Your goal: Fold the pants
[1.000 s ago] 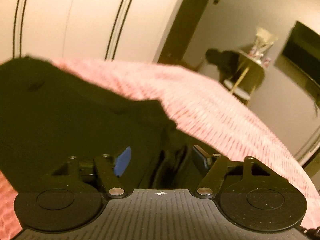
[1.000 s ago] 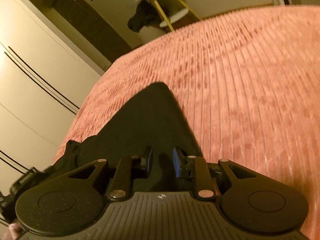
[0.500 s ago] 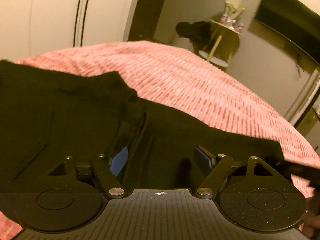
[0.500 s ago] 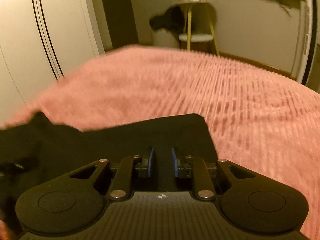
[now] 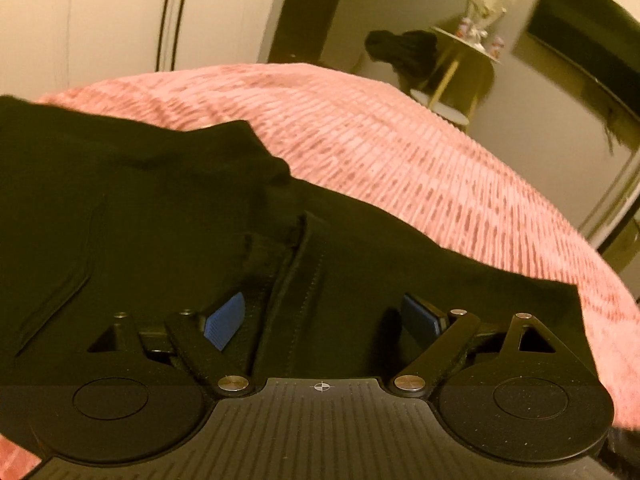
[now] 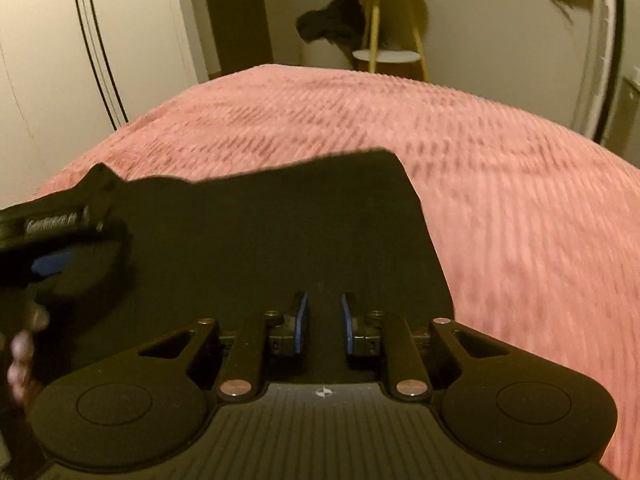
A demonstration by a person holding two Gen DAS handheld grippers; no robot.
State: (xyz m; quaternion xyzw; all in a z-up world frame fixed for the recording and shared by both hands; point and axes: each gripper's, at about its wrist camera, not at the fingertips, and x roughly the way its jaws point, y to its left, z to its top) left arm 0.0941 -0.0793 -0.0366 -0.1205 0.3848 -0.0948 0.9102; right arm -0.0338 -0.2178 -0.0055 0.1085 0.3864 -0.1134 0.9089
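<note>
left wrist view: fingers [image 5: 324, 316] opening wider than a second ago, pads clear of the pants [image 5: 120, 208], now lying flatter on the bed [image 5: 420, 152]. right fingers [image 6: 323, 322] narrowed since then on the leg's hem end. likely one fold laid; next fold pending.

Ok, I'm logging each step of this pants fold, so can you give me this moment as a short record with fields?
surface: pink ribbed bedspread
garment: black pants lying on the bedspread, partly folded
left hand-held gripper: jaws opening, wide apart, pants fabric between them but not pinched
right hand-held gripper: jaws narrow, over the pants; a grip on the fabric cannot be told
background: small gold side table with dark clothing draped on it
fold state: not finished
</note>
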